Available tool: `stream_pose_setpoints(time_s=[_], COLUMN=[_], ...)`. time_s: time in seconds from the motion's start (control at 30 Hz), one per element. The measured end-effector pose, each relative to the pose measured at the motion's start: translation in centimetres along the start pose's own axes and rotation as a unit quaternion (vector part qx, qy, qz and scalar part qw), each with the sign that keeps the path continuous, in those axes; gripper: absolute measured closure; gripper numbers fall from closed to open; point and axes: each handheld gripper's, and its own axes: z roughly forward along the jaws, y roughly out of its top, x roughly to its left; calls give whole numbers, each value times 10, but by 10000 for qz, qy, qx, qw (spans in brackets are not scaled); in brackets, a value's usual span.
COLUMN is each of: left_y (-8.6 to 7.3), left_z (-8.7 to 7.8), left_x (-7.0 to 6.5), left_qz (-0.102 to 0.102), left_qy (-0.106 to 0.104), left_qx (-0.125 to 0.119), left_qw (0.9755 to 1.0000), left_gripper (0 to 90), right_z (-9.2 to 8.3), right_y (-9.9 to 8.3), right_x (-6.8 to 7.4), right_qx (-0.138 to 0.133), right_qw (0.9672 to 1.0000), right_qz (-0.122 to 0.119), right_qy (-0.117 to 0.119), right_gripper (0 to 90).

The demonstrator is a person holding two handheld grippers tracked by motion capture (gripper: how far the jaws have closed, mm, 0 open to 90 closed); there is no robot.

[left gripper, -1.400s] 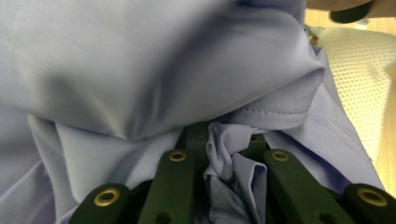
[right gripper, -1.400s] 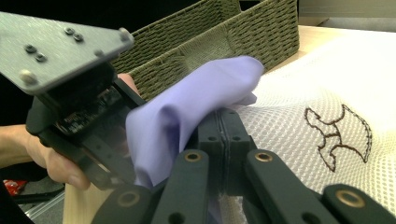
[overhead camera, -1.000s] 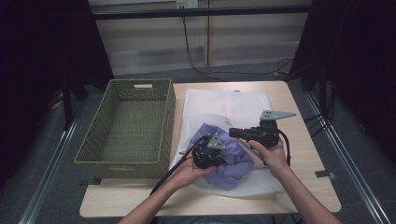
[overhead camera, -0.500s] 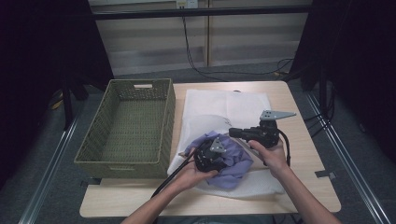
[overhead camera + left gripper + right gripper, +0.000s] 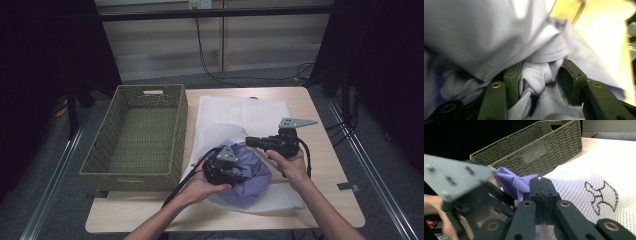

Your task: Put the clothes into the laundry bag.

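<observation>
High view: a wooden table (image 5: pixel 320 125) carries a woven basket (image 5: pixel 135 137) along its left edge and a white mesh bag (image 5: pixel 240 117) spread over its middle, reaching toward the far edge.
Purple cloth: a crumpled purple cloth (image 5: pixel 250 175) lies on the mesh bag's near part, close to the table's near edge and just right of the basket's near right corner.
Left gripper: the left gripper (image 5: pixel 235 175) rests on the cloth's left side, held by the left hand (image 5: pixel 200 187) coming in from the near edge.
Left gripper view: its jaws have just been opening and now stand partly apart; a bunched fold of the purple cloth (image 5: pixel 536 75) sits between the pads (image 5: pixel 567 80), which no longer pinch it.
Right gripper: the right gripper (image 5: pixel 252 142) lies level at the cloth's far right side, in the right hand (image 5: pixel 292 167), with its grey plate (image 5: pixel 295 122) on top.
Right gripper view: the jaws are pressed together, with a thin edge of the mesh bag (image 5: pixel 584 192) pinched between them; the purple cloth (image 5: pixel 511 182) rises just behind them, and the basket (image 5: pixel 534 147) stands beyond.
</observation>
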Motion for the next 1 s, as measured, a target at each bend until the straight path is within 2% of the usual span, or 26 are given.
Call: stream_pose_setpoints(time_s=[0.1, 0.17, 0.23, 0.3, 0.33, 0.4, 0.53, 0.57, 0.6, 0.67, 0.77, 0.87, 0.9, 1.0], left_y=[1, 1, 0, 2, 2, 3, 1, 0, 1, 1, 3, 1, -1, -3], left_z=[-17, -30, -42, -53, -59, -69, -74, -75, -76, -80, -80, -74, -71, -63], left_x=[-4, -4, -6, -6, -4, 1, 6, 8, 9, 10, 8, 11, 12, 12], left_qz=[-30, 32, 59, 96, 84, -51, -200, -270, -312, -455, -412, -515, -596, -678], left_qy=[-33, -35, -155, -39, 25, 101, 439, 570, 580, 631, 741, 881, 861, 1062], left_qx=[-254, -326, -573, -680, -818, -1003, -1104, -1187, -1240, -1363, -1313, -1181, -1166, -925], left_qw=[9997, 9995, 9982, 9976, 9966, 9949, 9927, 9909, 9901, 9876, 9877, 9877, 9876, 9877], left_gripper=[524, 533, 593, 620, 629, 626, 538, 506, 451, 425, 411, 407, 408, 430], right_z=[0, 0, 1, 1, 1, 2, 1, 1, 1, 1, 0, 0, 0, 0], right_y=[0, 0, 0, 0, 0, 0, 0, 0, 0, 0, 1, 1, 1, 1], right_x=[-1, -1, 0, 0, -1, 0, 0, -1, -1, -1, -1, 0, 1, 0], right_qx=[-1, 7, 19, 15, 18, 19, 19, 14, 15, 8, -10, 1, 9, -10], right_qw=[10000, 10000, 10000, 10000, 10000, 10000, 10000, 10000, 10000, 10000, 10000, 10000, 10000, 10000], right_qz=[19, 24, 25, 20, 11, 23, 16, 9, 10, -7, -12, -12, 9, -5], right_qy=[-20, -23, -13, -1, 3, 2, 2, 1, 0, -17, -12, -2, 8, -3], right_gripper=[891, 891, 892, 892, 892, 892, 892, 892, 892, 891, 891, 891, 891, 891])
